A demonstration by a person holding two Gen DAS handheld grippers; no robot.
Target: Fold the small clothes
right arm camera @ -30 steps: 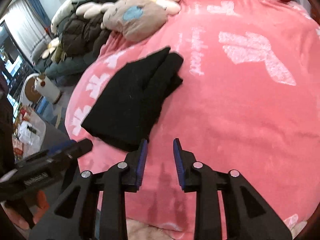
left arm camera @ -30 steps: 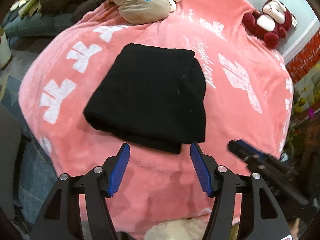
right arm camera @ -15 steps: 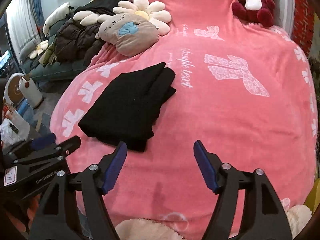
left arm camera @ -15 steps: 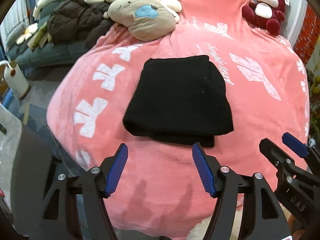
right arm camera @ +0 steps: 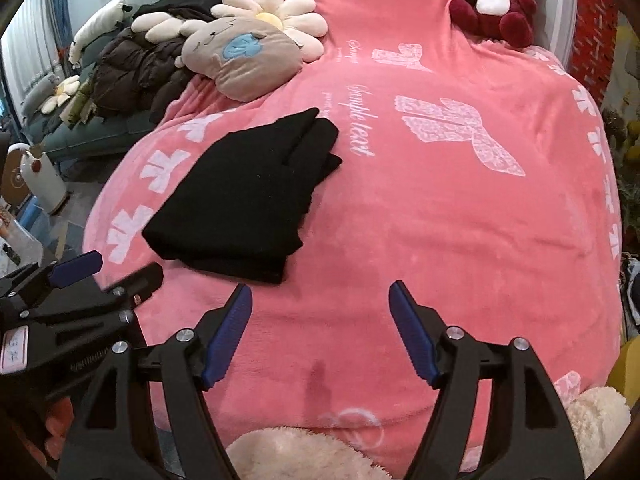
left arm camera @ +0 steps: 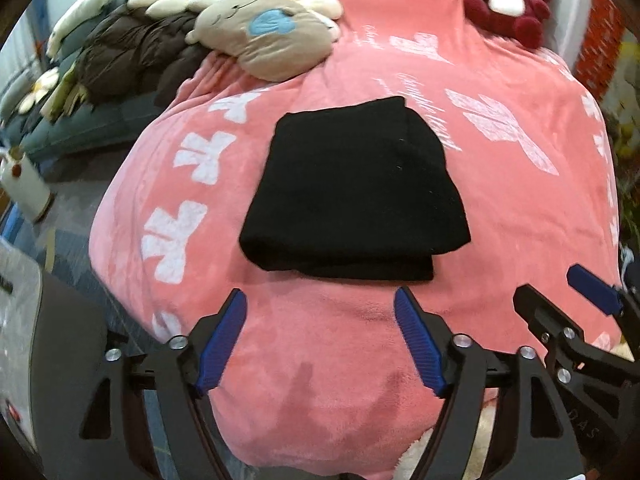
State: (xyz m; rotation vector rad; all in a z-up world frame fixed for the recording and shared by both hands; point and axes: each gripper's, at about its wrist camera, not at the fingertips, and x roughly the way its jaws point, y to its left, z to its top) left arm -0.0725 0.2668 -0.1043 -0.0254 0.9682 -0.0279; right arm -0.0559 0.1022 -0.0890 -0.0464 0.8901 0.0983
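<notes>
A black garment [left arm camera: 356,192] lies folded into a thick rectangle on the pink blanket [left arm camera: 500,200]; it also shows in the right wrist view [right arm camera: 248,200]. My left gripper [left arm camera: 320,340] is open and empty, held back from the garment's near edge. My right gripper [right arm camera: 320,332] is open and empty, to the right of the garment's near corner. Each gripper shows in the other's view: the right one [left arm camera: 568,304] at the right edge, the left one [right arm camera: 104,276] at the left edge.
A beige plush pillow with a flower [right arm camera: 248,52] lies at the blanket's far left. A red plush bear [right arm camera: 500,4] sits at the far right. Dark coats [right arm camera: 136,68] pile on a sofa to the left. A white vase [right arm camera: 40,180] stands on the floor.
Both grippers have pulled back from the garment toward the bed's near edge. The right gripper has opened from nearly shut to wide open. The garment lies still.
</notes>
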